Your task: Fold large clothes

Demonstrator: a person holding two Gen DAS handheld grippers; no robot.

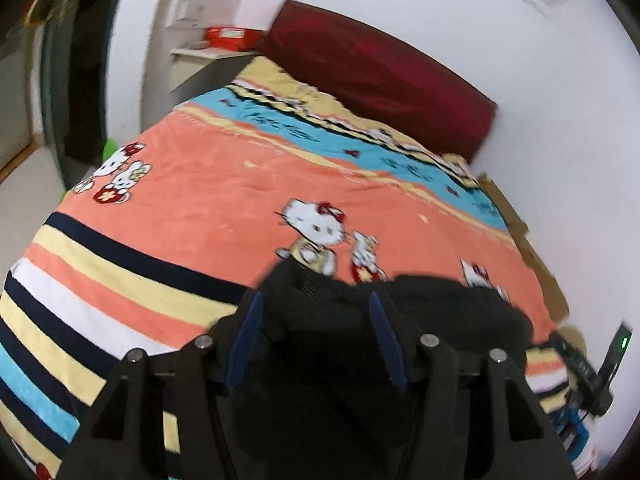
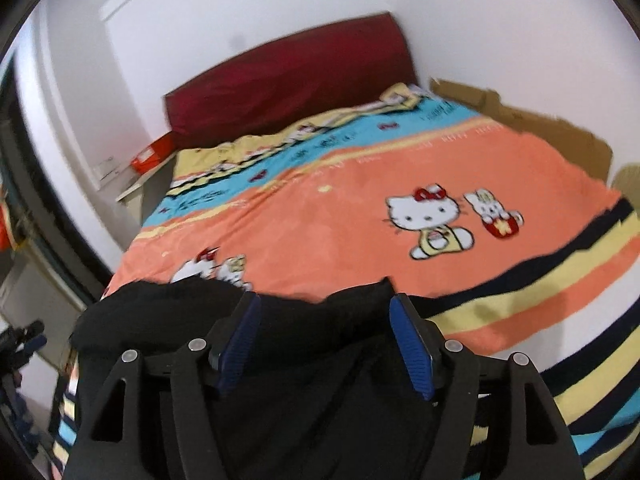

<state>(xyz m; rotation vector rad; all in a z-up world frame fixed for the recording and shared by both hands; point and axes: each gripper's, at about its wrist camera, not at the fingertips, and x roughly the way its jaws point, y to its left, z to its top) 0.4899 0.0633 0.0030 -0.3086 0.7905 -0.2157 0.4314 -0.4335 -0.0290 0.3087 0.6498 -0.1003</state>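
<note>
With a fold apparently just laid, the black garment (image 1: 400, 320) lies bunched at the bed's (image 1: 200, 208) near edge under both grippers, left (image 1: 316, 340) and right (image 2: 326, 340), jaws apart and empty, so next comes regripping an edge.

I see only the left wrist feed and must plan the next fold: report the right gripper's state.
Observer: The right gripper is open. The black knitted garment lies beneath it, unpinched.
Operator: Give me the garment's edge there.
Observer: It ends on the orange band of the striped cartoon-cat blanket, with one corner peaking just inside the right-hand finger.
</note>
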